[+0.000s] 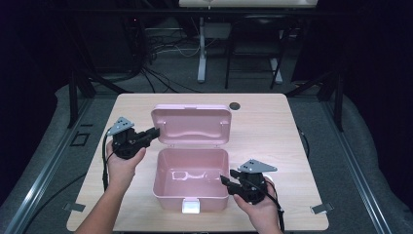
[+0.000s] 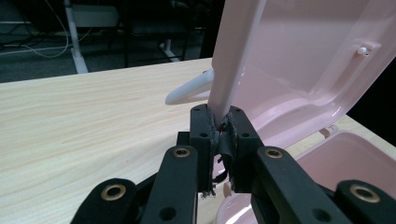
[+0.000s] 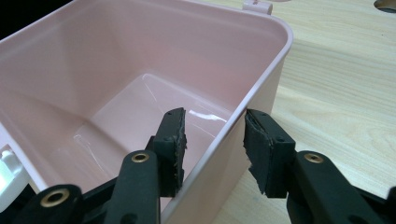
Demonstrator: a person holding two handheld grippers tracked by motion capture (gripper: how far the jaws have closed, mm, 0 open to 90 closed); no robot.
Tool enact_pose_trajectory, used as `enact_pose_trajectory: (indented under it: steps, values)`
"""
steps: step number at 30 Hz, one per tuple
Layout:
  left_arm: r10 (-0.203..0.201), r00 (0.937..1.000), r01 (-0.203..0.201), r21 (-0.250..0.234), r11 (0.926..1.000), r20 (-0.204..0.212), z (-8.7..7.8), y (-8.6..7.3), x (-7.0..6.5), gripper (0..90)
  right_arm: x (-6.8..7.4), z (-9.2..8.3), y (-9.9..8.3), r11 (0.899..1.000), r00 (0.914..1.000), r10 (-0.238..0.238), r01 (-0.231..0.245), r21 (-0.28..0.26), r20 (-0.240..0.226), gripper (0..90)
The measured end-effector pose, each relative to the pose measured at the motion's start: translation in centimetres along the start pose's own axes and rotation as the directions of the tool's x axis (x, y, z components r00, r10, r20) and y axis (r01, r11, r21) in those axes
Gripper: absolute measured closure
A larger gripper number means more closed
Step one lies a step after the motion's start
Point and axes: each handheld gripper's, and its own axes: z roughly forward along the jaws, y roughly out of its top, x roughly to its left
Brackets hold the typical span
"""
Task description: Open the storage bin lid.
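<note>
While the pink box (image 1: 191,178) stands open on the wooden table (image 1: 272,131), its lid (image 1: 191,125) rises upright behind it, the lid's left edge pinched tight between the pads of the left gripper (image 1: 155,131). Straddling the box's right wall, the right gripper (image 1: 225,181) has one jaw inside and one outside, both apparently clear of the plastic, though contact at the outer pad is hard to judge. A white latch (image 1: 190,206) sits on the front wall, left of that gripper.

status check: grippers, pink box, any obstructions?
Left gripper clamped on lid edge. Right gripper open, straddling pink box wall. Nothing in the way.
</note>
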Motion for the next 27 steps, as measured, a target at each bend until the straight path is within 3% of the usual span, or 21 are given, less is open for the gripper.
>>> enact_pose_trajectory:
  steps: [27]
  values:
    - [-0.058, 0.9982, 0.057, 0.068, 0.996, 0.014, 1.1, 1.0, 1.1, 84.5, -0.1, 0.1, 0.0, 1.0, 1.0, 0.002, -0.002, -0.003, -0.004, 58.7]
